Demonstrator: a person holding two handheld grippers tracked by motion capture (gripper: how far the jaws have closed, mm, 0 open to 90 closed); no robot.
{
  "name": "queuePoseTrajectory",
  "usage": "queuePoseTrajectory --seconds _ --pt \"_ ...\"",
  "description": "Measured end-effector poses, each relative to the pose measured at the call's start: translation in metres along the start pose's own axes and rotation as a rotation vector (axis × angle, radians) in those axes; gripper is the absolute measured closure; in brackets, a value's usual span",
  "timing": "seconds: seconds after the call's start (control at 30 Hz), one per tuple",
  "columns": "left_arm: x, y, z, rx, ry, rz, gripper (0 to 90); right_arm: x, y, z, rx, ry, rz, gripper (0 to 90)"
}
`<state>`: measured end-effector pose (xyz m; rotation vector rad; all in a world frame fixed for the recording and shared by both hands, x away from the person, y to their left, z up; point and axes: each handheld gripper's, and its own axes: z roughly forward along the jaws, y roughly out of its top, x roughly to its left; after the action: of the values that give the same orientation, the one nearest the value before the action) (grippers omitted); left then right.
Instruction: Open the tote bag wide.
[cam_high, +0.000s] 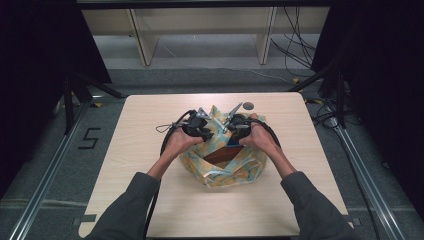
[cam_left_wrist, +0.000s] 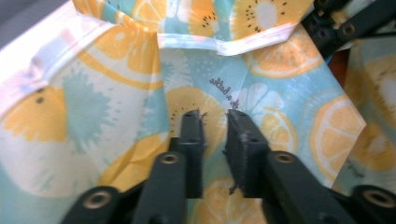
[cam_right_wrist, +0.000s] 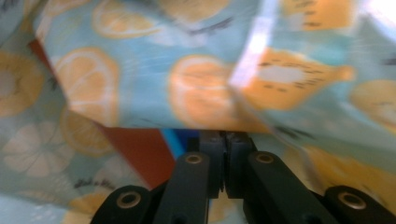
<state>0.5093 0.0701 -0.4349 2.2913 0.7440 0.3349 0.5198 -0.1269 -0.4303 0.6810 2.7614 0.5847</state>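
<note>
- The right tool (cam_right_wrist: 224, 161) pinched the fruit-print cloth (cam_high: 222, 172) shut over a box (cam_high: 220, 156).
- The left tool (cam_left_wrist: 215, 140) hung a little open, empty.
- Next, I think, it must grab cloth.

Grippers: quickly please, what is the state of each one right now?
Left gripper: open, fingers slightly apart over the fruit-print cloth, holding nothing.
Right gripper: shut on an edge of the cloth, it seems.
</note>
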Motion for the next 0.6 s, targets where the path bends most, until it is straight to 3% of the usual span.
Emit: queuePoseTrajectory --seconds 0.07,0.13,0.23,0.33,0.37,0.43,0.5,0.6 --pt "-0.007 -0.004 -0.005 -0.018 -0.031 0.007 60.3 -0.003 -0.002 -0.006 -0.020 -0.033 0.000 87.8" --pt "-0.019 -0.008 -0.010 -0.058 -0.069 0.014 48.3 -0.005 -0.004 -0.013 -0.041 -0.032 0.018 87.7" --pt "-0.034 -0.009 -0.008 0.002 -0.035 0.118 35.2 -0.007 -0.004 -0.017 -0.053 -0.044 0.017 87.7" --pt "-0.034 -0.010 0.006 0.038 -0.002 0.124 34.3 -0.002 -0.002 -0.017 -0.054 -0.043 0.019 87.1" --pt "-0.032 -0.010 0.010 0.041 0.010 0.124 39.0 0.001 -0.002 -0.017 -0.047 -0.042 0.030 86.5" --pt "-0.027 -0.009 0.013 0.044 0.051 0.149 65.7 0.003 -0.001 -0.018 -0.056 -0.045 0.014 84.3" --pt "-0.019 -0.006 0.009 -0.014 0.065 0.100 83.8 0.003 -0.003 -0.020 -0.061 -0.052 0.024 79.9" --pt "-0.006 0.001 -0.003 -0.083 0.070 0.044 88.9 -0.001 -0.008 -0.022 -0.049 -0.062 0.020 73.6"
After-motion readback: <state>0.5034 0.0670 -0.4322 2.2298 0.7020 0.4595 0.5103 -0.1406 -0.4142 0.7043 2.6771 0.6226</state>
